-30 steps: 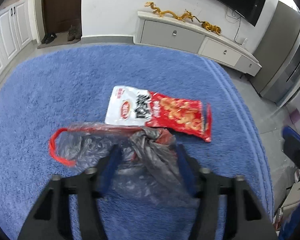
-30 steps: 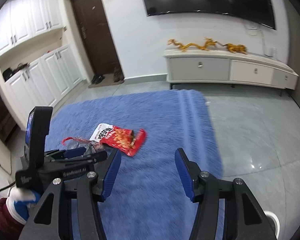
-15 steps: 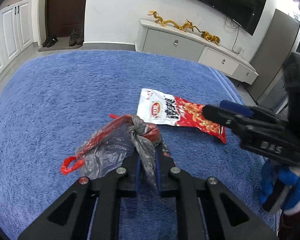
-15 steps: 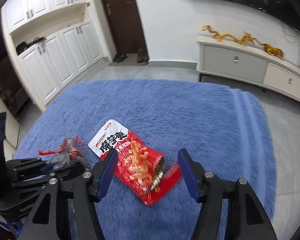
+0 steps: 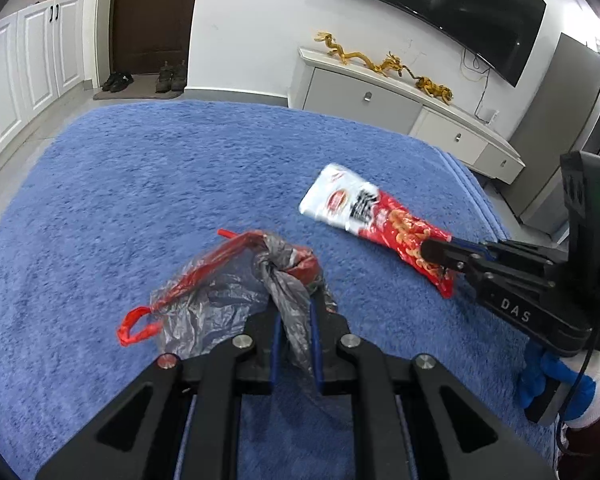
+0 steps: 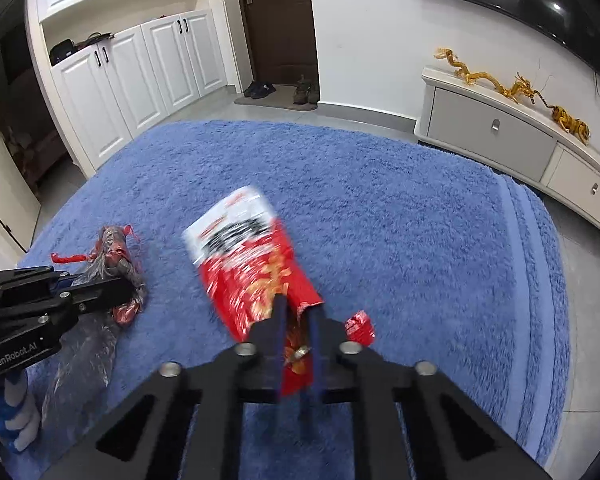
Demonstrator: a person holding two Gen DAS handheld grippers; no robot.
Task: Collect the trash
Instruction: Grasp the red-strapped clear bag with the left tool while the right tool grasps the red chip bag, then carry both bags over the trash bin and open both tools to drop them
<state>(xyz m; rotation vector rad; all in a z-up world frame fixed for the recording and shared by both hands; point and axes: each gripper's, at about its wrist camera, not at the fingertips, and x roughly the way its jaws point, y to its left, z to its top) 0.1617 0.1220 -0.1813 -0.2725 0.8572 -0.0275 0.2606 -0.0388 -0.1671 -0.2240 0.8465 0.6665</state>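
Observation:
A grey plastic trash bag (image 5: 220, 296) with red drawstring handles lies on the blue rug (image 5: 160, 184). My left gripper (image 5: 294, 312) is shut on the bag's bunched neck. A red and white snack wrapper (image 6: 248, 264) is held at its torn red end by my right gripper (image 6: 296, 320), which is shut on it. In the left wrist view the wrapper (image 5: 364, 212) hangs from the right gripper (image 5: 432, 256) at the right, lifted off the rug. In the right wrist view the bag (image 6: 116, 268) and the left gripper (image 6: 116, 286) sit at the left.
A low white TV cabinet (image 5: 400, 108) with gold dragon figures stands along the far wall under a TV. White cupboards (image 6: 132, 84) and a dark door (image 6: 280, 20) with shoes are at the far left. Grey tile floor (image 6: 588, 360) borders the rug.
My left gripper closed on the trash bag's neck. My right gripper moved in to the snack wrapper, closed on its red end and lifted it off the rug.

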